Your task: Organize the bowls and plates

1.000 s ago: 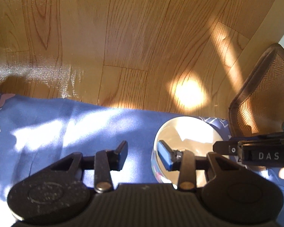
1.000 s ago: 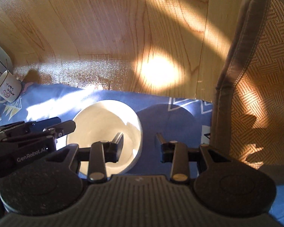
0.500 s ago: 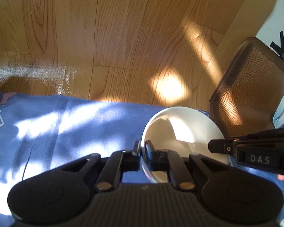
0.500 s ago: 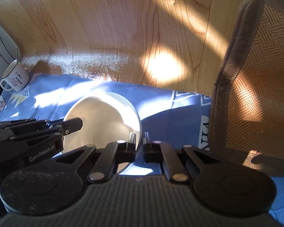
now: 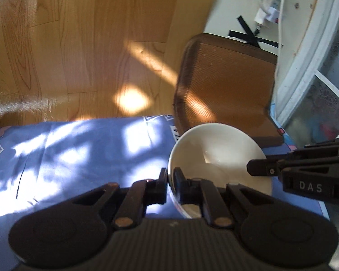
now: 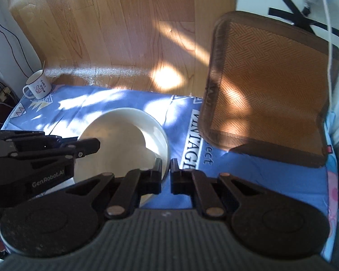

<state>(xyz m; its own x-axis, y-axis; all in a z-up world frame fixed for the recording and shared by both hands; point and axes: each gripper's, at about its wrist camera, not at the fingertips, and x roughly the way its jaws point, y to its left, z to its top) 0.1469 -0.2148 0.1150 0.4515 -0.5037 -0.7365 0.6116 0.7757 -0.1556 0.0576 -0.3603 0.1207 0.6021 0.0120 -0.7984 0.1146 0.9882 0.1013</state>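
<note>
Gripping opposite rims, left gripper [image 5: 170,177] and right gripper [image 6: 166,169] clamp the white bowl [image 5: 217,155].

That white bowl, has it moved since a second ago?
Yes. The white bowl, pinched by both tools, now sits nearer the brown woven chair mat.

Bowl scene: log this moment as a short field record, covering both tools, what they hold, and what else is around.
object held: white bowl
left tool: shut on the bowl's left rim, one finger inside, one outside
right tool: shut on the bowl's right rim, same pinch
bowl contents: looks empty
surface: blue patterned cloth
nearby: brown woven seat cushion to the right of the bowl; white mug at the cloth's far left corner
floor: wood planks with sun patches
plates: none in view
</note>
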